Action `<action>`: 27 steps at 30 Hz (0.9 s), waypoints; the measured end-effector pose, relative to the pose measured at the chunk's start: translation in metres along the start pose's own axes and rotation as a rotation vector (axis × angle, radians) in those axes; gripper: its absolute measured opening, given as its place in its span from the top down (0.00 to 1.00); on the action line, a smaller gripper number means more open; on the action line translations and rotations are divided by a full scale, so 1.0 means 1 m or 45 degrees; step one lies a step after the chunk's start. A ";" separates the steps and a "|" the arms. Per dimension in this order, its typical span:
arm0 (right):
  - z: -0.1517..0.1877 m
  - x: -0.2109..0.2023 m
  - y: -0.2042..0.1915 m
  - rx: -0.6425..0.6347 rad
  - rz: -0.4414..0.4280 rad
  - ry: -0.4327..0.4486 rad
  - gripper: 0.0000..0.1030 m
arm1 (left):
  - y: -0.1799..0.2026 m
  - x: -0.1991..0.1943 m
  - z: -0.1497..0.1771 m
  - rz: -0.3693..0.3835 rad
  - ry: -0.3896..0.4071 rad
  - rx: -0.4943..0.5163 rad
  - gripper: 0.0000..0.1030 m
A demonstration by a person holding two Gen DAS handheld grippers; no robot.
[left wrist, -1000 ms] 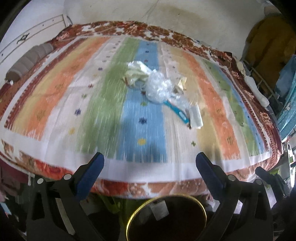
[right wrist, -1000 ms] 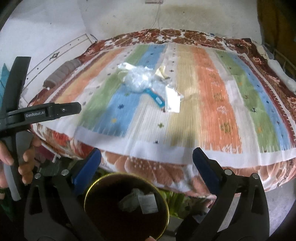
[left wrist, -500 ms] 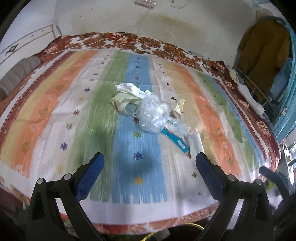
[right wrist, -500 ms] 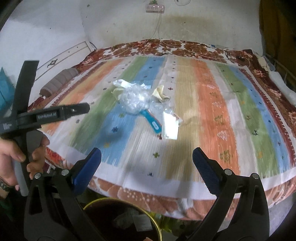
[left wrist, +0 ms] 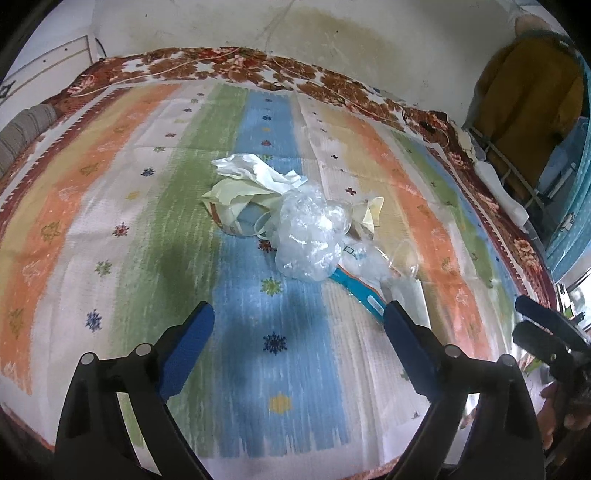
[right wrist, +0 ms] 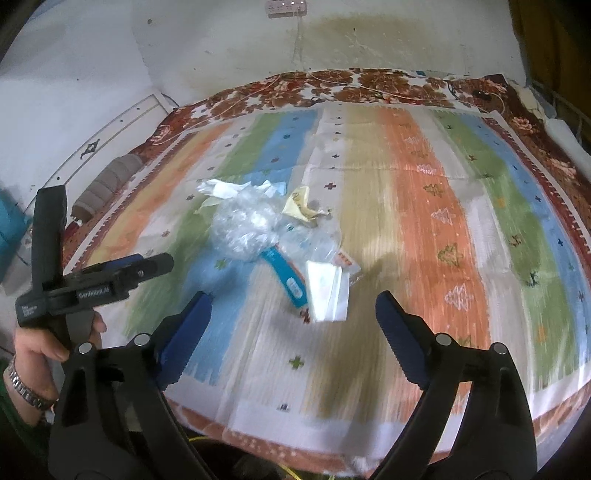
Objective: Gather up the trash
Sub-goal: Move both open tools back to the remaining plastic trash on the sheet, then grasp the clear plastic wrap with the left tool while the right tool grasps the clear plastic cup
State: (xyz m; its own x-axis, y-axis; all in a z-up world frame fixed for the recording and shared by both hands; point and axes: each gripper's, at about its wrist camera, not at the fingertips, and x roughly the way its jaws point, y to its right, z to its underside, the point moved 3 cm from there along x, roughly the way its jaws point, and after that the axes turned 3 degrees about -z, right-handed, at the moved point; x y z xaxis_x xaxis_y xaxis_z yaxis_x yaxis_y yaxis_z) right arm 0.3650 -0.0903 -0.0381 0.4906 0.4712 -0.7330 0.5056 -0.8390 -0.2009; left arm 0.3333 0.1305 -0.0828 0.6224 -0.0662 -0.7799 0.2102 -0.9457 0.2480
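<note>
A pile of trash lies mid-bed on a striped cover: crumpled clear plastic, white and cream paper, a blue wrapper and a flat clear packet. A small yellow paper scrap lies behind it. My left gripper is open and empty, short of the pile. My right gripper is open and empty, just in front of the clear packet. The left gripper also shows in the right wrist view.
The bed's near edge has a floral border. A wall with a power strip stands behind the bed. A grey bolster lies at the left. Hanging clothes and a rack stand at the right.
Both grippers have moved up and forward over the bed toward the trash pile. The dark gold-rimmed bin below the bed edge has dropped out of view. Both stay open.
</note>
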 end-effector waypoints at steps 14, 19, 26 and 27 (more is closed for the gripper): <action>-0.028 0.064 0.014 0.096 -0.052 -0.056 0.41 | -0.012 0.040 -0.027 0.081 -0.015 -0.097 0.29; -0.035 0.087 0.019 0.108 -0.053 -0.088 0.47 | -0.008 0.057 -0.033 0.080 -0.039 -0.077 0.33; -0.041 0.117 0.034 0.196 -0.094 -0.146 0.60 | -0.010 0.076 -0.039 0.116 -0.064 -0.080 0.45; -0.041 0.123 0.038 0.219 -0.104 -0.157 0.61 | -0.010 0.078 -0.039 0.121 -0.069 -0.082 0.47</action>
State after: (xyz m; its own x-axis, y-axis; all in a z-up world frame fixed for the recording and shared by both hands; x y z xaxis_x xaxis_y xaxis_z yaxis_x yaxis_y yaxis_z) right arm 0.4735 -0.0528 -0.1090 0.3569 0.5113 -0.7818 0.4061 -0.8386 -0.3631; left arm 0.4095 0.1467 -0.1239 0.6007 -0.1736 -0.7804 0.2011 -0.9119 0.3576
